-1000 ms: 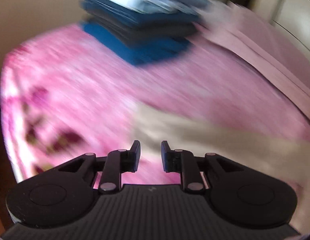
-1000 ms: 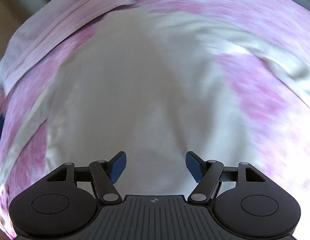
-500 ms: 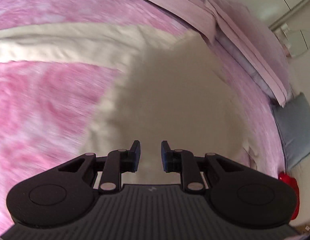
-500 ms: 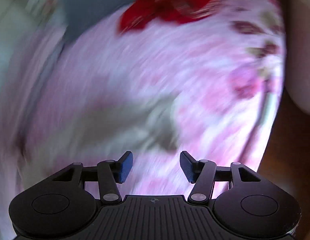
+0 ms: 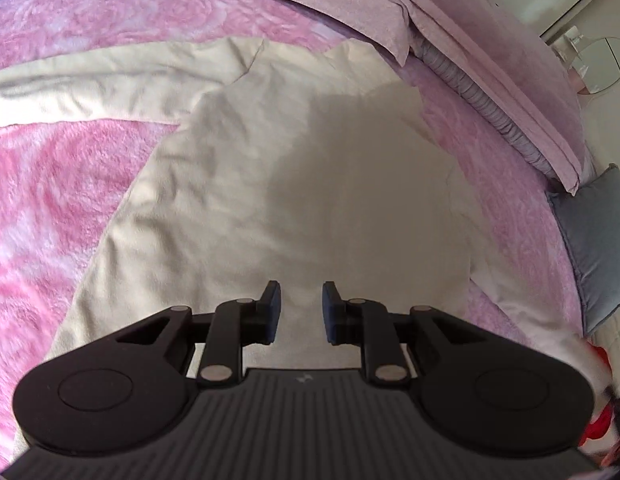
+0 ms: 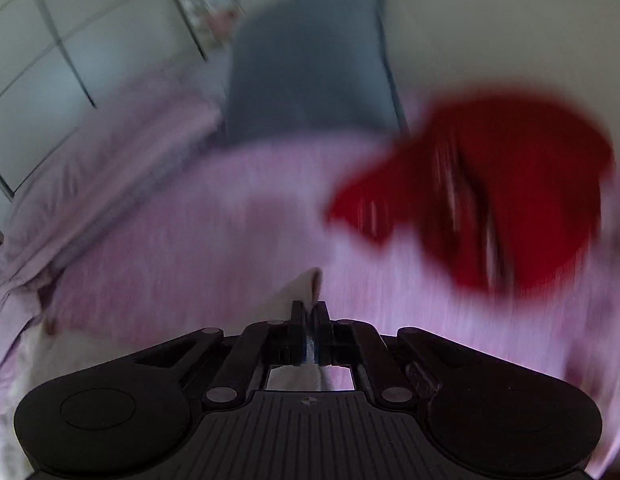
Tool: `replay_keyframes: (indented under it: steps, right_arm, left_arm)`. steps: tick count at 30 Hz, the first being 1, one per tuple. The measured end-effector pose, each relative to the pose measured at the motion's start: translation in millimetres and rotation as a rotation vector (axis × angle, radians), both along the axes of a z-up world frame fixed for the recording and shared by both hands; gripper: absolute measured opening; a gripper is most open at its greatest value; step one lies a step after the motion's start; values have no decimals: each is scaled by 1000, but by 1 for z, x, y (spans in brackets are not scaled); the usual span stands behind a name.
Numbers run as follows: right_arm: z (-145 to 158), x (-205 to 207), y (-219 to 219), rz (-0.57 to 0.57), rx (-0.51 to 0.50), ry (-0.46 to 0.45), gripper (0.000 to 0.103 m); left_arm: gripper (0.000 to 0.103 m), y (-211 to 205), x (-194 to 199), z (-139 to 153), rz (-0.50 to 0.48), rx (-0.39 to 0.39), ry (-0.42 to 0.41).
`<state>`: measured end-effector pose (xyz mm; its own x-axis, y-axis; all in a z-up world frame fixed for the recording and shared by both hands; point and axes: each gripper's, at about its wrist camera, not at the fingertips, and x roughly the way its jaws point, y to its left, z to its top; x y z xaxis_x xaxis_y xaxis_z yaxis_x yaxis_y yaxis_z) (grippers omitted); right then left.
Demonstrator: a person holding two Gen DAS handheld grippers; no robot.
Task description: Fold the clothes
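- Right wrist view: the right gripper [image 6: 308, 320] has snapped shut on a thin edge of the cream shirt [image 6: 306, 284]. A second ago its jaws stood wide over the shirt with nothing in them.
- A bit of cream cloth sticks up just past the tips, and more shows through the gap behind them. So the pinch has caught cloth.
- Ahead and to the right of that gripper lies a red cloth [image 6: 481, 196], blurred. Straight ahead, farther off, a grey pillow [image 6: 310, 64] leans on the wall.
- The pink blanket [image 6: 214, 240] fills the space under the tips.
- Left wrist view: the left gripper [image 5: 300, 306] is partly open, with a clear gap between the jaws and nothing in it. The gap looks the same as a second ago.
- The shirt [image 5: 270, 168] now lies spread flat right under and ahead of this gripper. A second ago a stack of blue clothes lay far ahead instead.
- One sleeve [image 5: 110, 80] runs out far to the left.
- Lilac pillows [image 5: 489, 40] sit ahead to the right.
- I think a fold is starting: one side is held, and the left gripper has yet to grab its side.
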<state>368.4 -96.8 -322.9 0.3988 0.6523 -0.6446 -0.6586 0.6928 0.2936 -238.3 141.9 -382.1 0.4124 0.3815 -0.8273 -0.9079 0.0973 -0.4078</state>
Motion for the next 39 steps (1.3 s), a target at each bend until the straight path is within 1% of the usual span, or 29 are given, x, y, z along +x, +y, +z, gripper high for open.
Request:
replay_keyframes:
  steps: [1, 2, 3, 4, 6, 8, 10, 11, 12, 14, 18, 20, 22, 25, 26, 27, 29, 30, 32, 34, 35, 37, 38, 39]
  right_arm:
    - [9, 12, 7, 20, 1, -37, 1]
    - [10, 21, 16, 51, -18, -60, 1]
    - [10, 29, 26, 84, -44, -78, 2]
    - [4, 35, 36, 107, -83, -75, 2]
    - [-20, 41, 50, 103, -190, -30, 2]
    - [-46, 45, 56, 83, -294, 57, 2]
    - [-64, 43, 39, 26, -305, 154, 4]
    - [-72, 42, 29, -5, -304, 203, 16]
    - [-80, 41, 20, -36, -303, 252, 32]
    - [-78, 41, -3, -107, -219, 323, 47]
    - [-64, 63, -21, -188, -37, 408, 47]
    - [-63, 79, -15, -202, 5, 442, 47]
    - [-69, 96, 0, -194, -15, 473, 47]
    - [-86, 102, 21, -155, -134, 460, 46]
    - [-93, 102, 29, -140, -178, 450, 25]
    - [-91, 102, 36, -108, -187, 416, 1]
    - [-85, 101, 49, -33, -183, 335, 1]
    - [-73, 99, 50, -5, -152, 275, 1]
    - [-49, 97, 46, 54, -31, 144, 1]
    - [-42, 102, 46, 41, -22, 102, 1]
    - [-48, 106, 49, 39, -50, 125, 1]
    - [-72, 112, 57, 25, -186, 213, 3]
    - [-84, 115, 59, 7, -248, 253, 8]
    - [-91, 116, 55, -30, -263, 280, 16]
  left_arm:
    - [17, 0, 2, -1, 1, -3, 3]
    - [17, 0, 3, -2, 3, -6, 5]
    - [17, -1, 4, -4, 3, -12, 8]
    - [17, -1, 5, -6, 3, -19, 11]
    - [17, -4, 5, -11, 7, -35, 17]
    - [17, -6, 5, -15, 14, -52, 23]
    - [17, -9, 4, -17, 24, -61, 34]
    - [17, -9, 3, -16, 30, -62, 38]
    - [17, -9, 1, -15, 36, -62, 42]
    - [17, -7, -1, -13, 46, -57, 50]
    - [17, -2, 0, -11, 47, -45, 63]
    - [17, 1, 7, -12, 37, -43, 63]
    - [17, 2, 16, -14, 23, -43, 56]
    - [17, 3, 31, -17, -7, -48, 49]
    - [17, 3, 35, -17, -18, -47, 50]
    - [17, 4, 39, -17, -29, -46, 51]
    - [17, 5, 43, -15, -40, -35, 50]
    - [17, 6, 44, -14, -41, -32, 50]
    - [17, 9, 44, -13, -36, -24, 59]
    - [17, 12, 45, -14, -29, -21, 71]
    - [17, 13, 46, -15, -26, -23, 74]
    - [17, 13, 49, -17, -27, -33, 70]
    - [17, 13, 51, -17, -32, -35, 65]
    - [17, 12, 54, -16, -43, -30, 67]
